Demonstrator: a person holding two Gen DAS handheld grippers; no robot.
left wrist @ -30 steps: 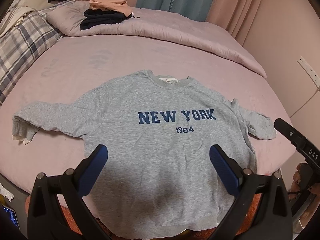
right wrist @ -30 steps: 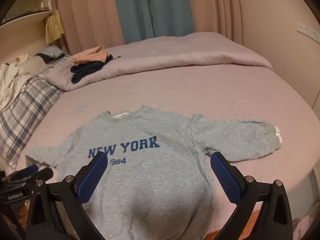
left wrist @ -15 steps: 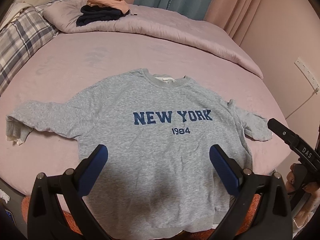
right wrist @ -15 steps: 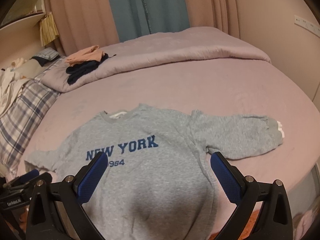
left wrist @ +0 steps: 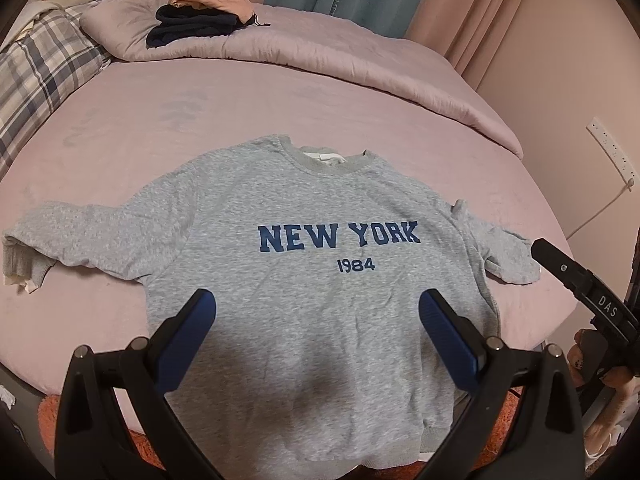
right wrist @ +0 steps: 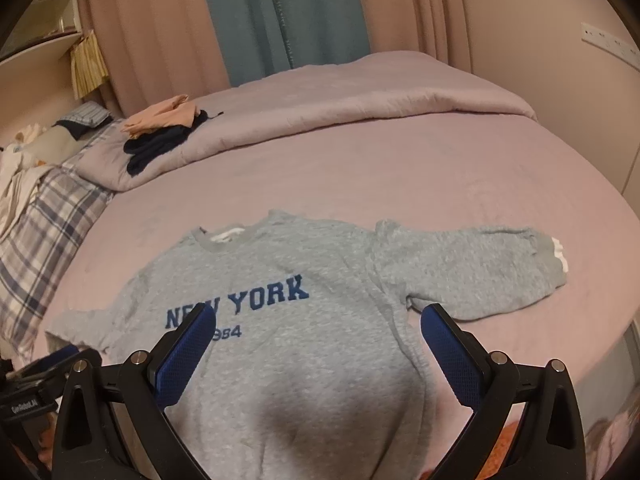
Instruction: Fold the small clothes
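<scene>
A grey sweatshirt (left wrist: 320, 208) with "NEW YORK 1984" in blue lies flat, face up, on the pink bed (left wrist: 240, 104). Its hem hangs at the near edge. One sleeve stretches left to a turned-back cuff (left wrist: 20, 260). The other sleeve (right wrist: 472, 272) reaches right, and looks bunched in the left wrist view. My left gripper (left wrist: 316, 308) hovers open above the lower chest, holding nothing. My right gripper (right wrist: 318, 320) is open too, over the right half of the body, and holds nothing. One of its black fingers (left wrist: 560, 266) shows beside the right sleeve.
A rolled pink duvet (left wrist: 360, 60) lies across the far side, with a folded peach and navy pile (left wrist: 196, 16) on it. Plaid bedding (left wrist: 36, 64) lies at the left. A wall with a socket (left wrist: 608, 152) stands close on the right. An orange rug (left wrist: 52, 412) lies below the bed's near edge.
Both grippers have drifted slightly over the sweatshirt, and both stay open. The sweatshirt itself has not moved.
</scene>
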